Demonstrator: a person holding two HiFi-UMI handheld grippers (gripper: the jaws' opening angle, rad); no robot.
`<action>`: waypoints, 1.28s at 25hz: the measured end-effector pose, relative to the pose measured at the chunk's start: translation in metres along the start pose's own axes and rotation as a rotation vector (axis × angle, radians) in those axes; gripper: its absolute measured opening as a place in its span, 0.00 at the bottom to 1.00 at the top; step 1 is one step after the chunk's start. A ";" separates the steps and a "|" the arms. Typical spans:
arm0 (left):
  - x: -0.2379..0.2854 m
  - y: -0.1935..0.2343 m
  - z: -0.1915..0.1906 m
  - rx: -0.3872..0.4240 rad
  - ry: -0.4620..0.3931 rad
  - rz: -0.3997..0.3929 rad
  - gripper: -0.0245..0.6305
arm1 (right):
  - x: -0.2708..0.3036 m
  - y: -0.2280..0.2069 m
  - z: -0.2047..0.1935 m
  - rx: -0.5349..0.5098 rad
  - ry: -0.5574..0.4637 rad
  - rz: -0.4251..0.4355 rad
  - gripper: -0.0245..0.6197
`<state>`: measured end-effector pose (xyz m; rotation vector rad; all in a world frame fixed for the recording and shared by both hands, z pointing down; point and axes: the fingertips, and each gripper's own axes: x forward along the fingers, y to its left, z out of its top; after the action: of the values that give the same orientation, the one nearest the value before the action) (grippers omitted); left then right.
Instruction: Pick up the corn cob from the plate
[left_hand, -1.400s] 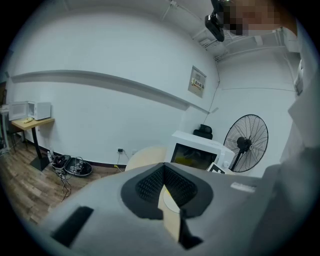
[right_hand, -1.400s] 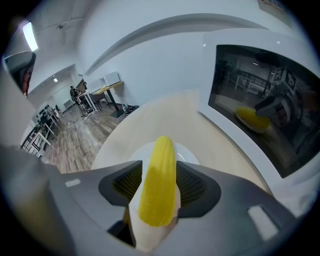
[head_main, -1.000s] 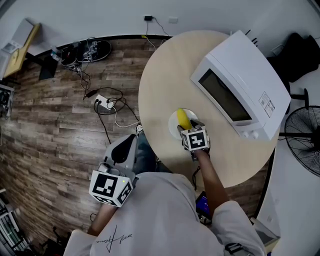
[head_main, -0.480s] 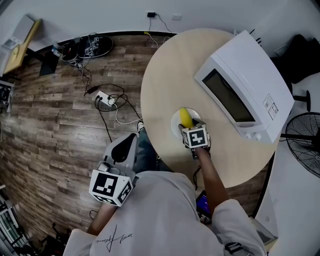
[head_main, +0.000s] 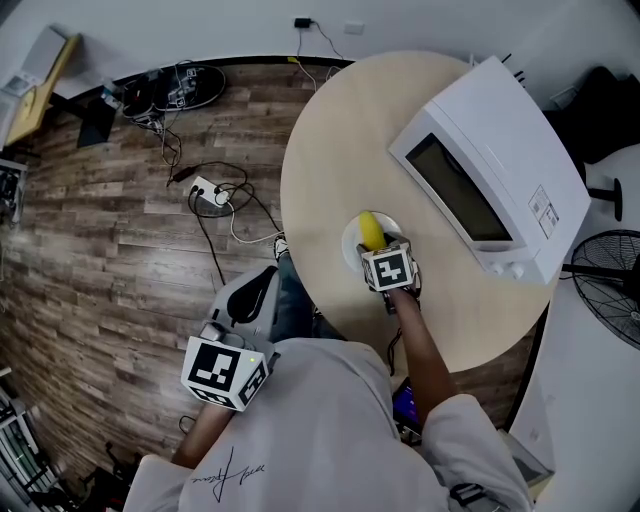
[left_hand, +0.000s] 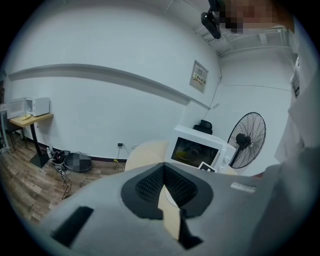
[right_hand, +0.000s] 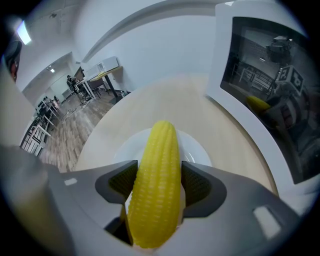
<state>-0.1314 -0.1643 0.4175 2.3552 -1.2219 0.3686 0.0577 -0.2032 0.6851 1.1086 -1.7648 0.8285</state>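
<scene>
Yellow ridged corn cob (right_hand: 158, 150) is pinched between the grey jaws of the right gripper (right_hand: 156, 179) over the round white plate (right_hand: 120, 151), boxy white microwave (right_hand: 265, 90) close on its right, left gripper (left_hand: 162, 175) pressed together

**Bright, even indoor light; strong wide-angle distortion in all views.**
Both gripper views curve at the rim and fade to a black vignette. In the right gripper view the corn cob (right_hand: 157, 150) is sharp, the right tongs (right_hand: 159, 176) close to the lens are soft, and the microwave door (right_hand: 272, 92) mirrors the room. Shadows on the counter (head_main: 330, 150) are faint.
</scene>
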 end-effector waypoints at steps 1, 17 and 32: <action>0.000 -0.001 0.000 0.000 0.001 -0.002 0.03 | 0.000 0.000 0.001 -0.004 0.002 -0.004 0.49; -0.003 -0.004 -0.001 0.002 -0.005 -0.012 0.03 | -0.001 -0.003 0.000 0.010 0.001 -0.014 0.46; -0.008 -0.005 -0.001 0.000 -0.013 -0.014 0.03 | -0.004 -0.002 -0.001 0.030 -0.009 0.000 0.46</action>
<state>-0.1318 -0.1561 0.4134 2.3682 -1.2108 0.3491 0.0609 -0.2017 0.6825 1.1337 -1.7646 0.8534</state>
